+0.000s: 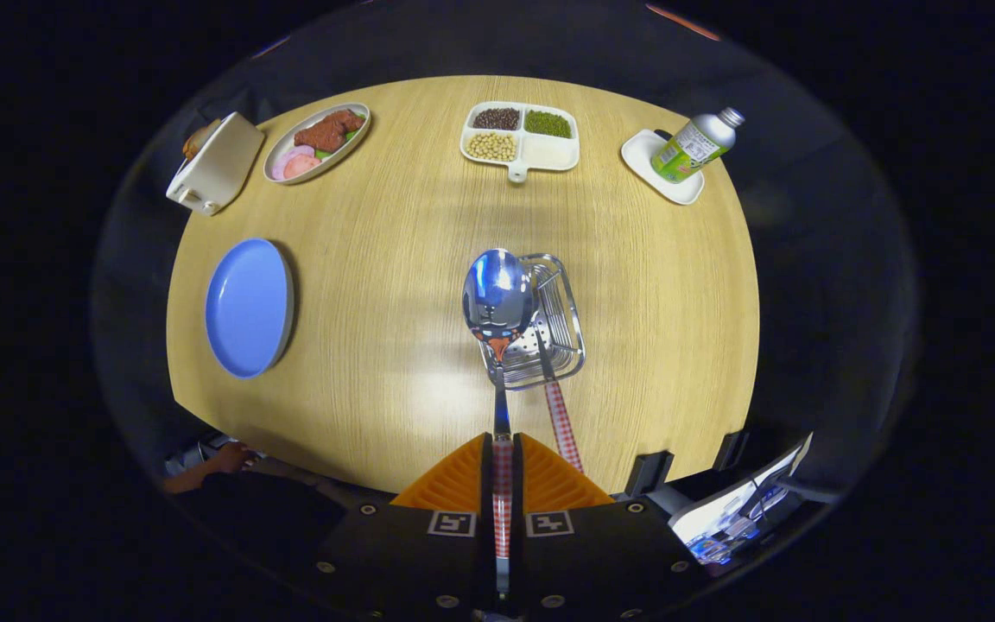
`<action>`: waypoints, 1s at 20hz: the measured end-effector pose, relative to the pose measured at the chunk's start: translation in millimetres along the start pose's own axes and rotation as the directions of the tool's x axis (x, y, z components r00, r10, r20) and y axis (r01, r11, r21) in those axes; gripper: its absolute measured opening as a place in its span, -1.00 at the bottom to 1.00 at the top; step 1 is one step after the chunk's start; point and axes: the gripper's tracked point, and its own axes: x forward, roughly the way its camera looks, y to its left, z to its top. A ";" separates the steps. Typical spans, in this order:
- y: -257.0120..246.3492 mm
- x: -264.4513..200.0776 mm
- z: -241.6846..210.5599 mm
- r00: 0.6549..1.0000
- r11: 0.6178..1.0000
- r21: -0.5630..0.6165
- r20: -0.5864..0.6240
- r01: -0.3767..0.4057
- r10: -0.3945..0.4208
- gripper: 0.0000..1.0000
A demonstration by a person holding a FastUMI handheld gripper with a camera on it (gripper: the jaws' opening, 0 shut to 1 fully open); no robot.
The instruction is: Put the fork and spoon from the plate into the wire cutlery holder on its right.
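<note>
My gripper (503, 458) is shut on the spoon's checked red-and-white handle. The spoon (498, 298) points forward, its shiny bowl hanging above the left rim of the wire cutlery holder (560, 324) just ahead of my fingers. The fork (560, 415) stands in the holder, its checked handle leaning out toward me, just right of the spoon's shaft. The blue plate (249, 307) lies bare on the round wooden table (394, 259), left of the holder.
Beyond the holder stand a divided white dish of beans (521, 138), an oval dish of food (316, 142), a white box (214, 164) and a green-labelled bottle (694, 145) on a white saucer. A person's hand (225, 458) rests by the table's near left edge.
</note>
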 end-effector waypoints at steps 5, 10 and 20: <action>-18.0 20.0 5.0 0.990 0.995 -0.096 -0.142 -0.034 0.020 -0.87; -14.7 29.5 7.9 0.953 0.976 -0.174 -0.296 -0.127 0.071 -0.87; -7.1 18.5 34.8 0.886 0.958 -0.171 -0.444 -0.229 0.132 -0.77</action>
